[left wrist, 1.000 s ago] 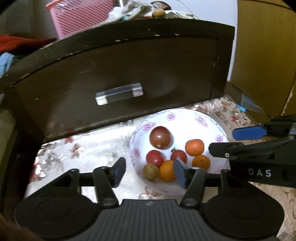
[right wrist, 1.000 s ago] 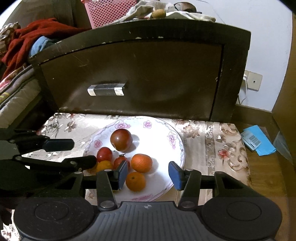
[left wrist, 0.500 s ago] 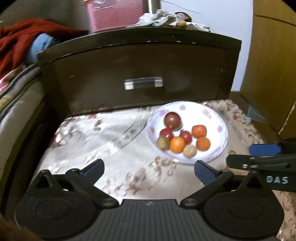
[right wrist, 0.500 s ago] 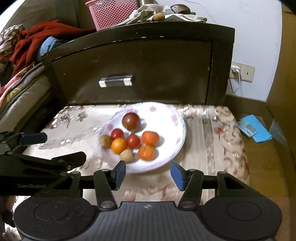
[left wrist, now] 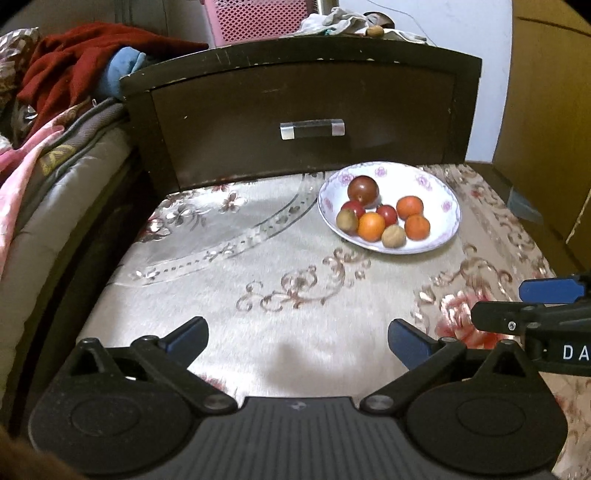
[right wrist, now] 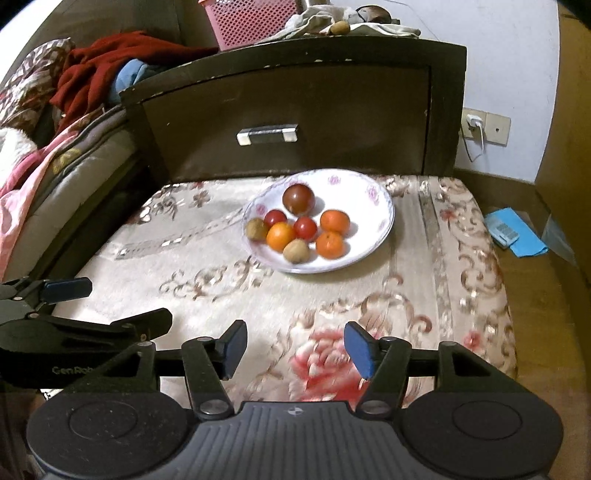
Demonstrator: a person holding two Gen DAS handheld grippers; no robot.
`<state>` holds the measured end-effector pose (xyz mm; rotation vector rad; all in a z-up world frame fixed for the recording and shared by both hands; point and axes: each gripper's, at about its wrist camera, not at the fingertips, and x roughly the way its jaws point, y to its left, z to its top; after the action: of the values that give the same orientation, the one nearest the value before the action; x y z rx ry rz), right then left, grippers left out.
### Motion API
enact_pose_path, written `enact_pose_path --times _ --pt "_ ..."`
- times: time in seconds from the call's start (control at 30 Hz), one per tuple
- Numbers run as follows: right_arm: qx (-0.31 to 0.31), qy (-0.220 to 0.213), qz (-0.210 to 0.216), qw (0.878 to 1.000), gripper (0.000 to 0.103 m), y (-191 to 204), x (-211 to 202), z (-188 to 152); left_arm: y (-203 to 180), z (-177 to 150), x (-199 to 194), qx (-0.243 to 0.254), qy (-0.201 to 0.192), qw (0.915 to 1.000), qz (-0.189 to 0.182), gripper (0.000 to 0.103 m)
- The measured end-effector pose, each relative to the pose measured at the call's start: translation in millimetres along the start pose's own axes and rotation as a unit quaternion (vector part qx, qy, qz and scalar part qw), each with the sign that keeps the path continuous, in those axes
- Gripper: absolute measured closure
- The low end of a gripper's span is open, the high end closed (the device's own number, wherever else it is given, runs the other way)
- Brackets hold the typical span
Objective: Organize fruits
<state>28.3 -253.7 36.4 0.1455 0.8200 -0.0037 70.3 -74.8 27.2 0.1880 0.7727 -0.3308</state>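
A white flowered plate point(left wrist: 439, 184) point(right wrist: 373, 206) sits on the patterned cloth near the dark drawer front. It holds a large dark red tomato point(left wrist: 362, 189) point(right wrist: 298, 198), two small red tomatoes, three oranges point(right wrist: 280, 236) and two brown kiwis point(left wrist: 393, 236). My left gripper point(left wrist: 297, 339) hangs well back from the plate, jaws wide open and empty. My right gripper point(right wrist: 293, 349) is also back from the plate, its jaws opening with nothing between them. Each gripper shows at the side of the other's view.
A dark cabinet with a drawer handle point(left wrist: 312, 129) stands behind the cloth-covered table point(left wrist: 258, 258). A bed with red and pink bedding point(left wrist: 66, 74) lies left. A pink basket point(right wrist: 255, 22) tops the cabinet. A blue packet point(right wrist: 511, 230) lies on the floor right.
Both grippers have pulled back from the plate, which now looks smaller and farther. The left jaws have swung wide open; the right jaws have widened a little. A second kiwi now lies on the plate.
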Motion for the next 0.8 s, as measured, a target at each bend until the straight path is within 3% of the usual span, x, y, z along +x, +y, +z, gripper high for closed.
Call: enact_pose_path --times 0.8 --pt "0.001 0.014 0.001 1.000 0.049 20 -32 -40 -5 -33 -28 0.005 0.027 0.9996 0.010 0.000"
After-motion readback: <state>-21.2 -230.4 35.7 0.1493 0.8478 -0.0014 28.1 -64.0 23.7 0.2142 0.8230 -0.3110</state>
